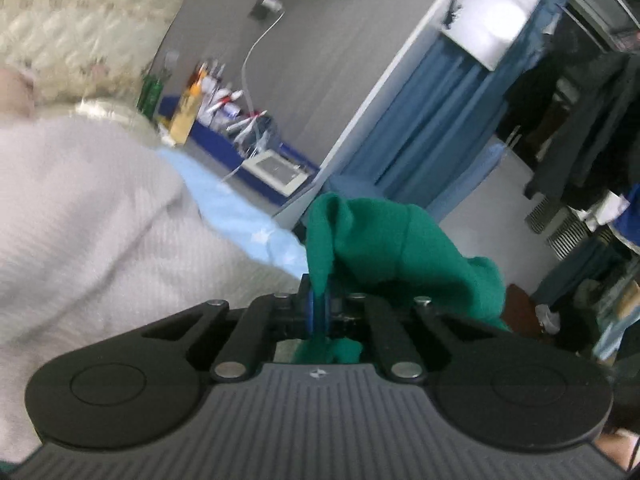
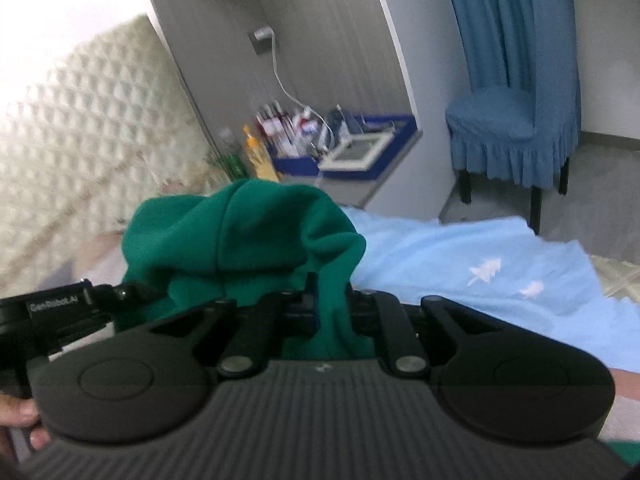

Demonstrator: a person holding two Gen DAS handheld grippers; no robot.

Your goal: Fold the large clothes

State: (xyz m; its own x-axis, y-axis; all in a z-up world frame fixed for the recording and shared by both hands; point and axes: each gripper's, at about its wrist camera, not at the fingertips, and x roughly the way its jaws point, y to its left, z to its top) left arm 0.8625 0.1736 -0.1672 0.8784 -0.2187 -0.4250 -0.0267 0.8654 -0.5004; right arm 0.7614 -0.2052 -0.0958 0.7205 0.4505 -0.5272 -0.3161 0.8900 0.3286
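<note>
A green garment is lifted off the bed, bunched and hanging in folds. In the left wrist view my left gripper is shut on a pinch of this green cloth, which runs down between the blue pads. In the right wrist view the same green garment heaps over my right gripper, whose jaws are shut on a fold of it; the fingertips are mostly covered by cloth. The left gripper's black body shows at the left edge, close beside the right one.
A light blue sheet covers the bed, with a white knitted blanket beside it. A blue bedside table holds bottles and a small device. A blue-covered chair stands by a curtain. A quilted headboard is at left.
</note>
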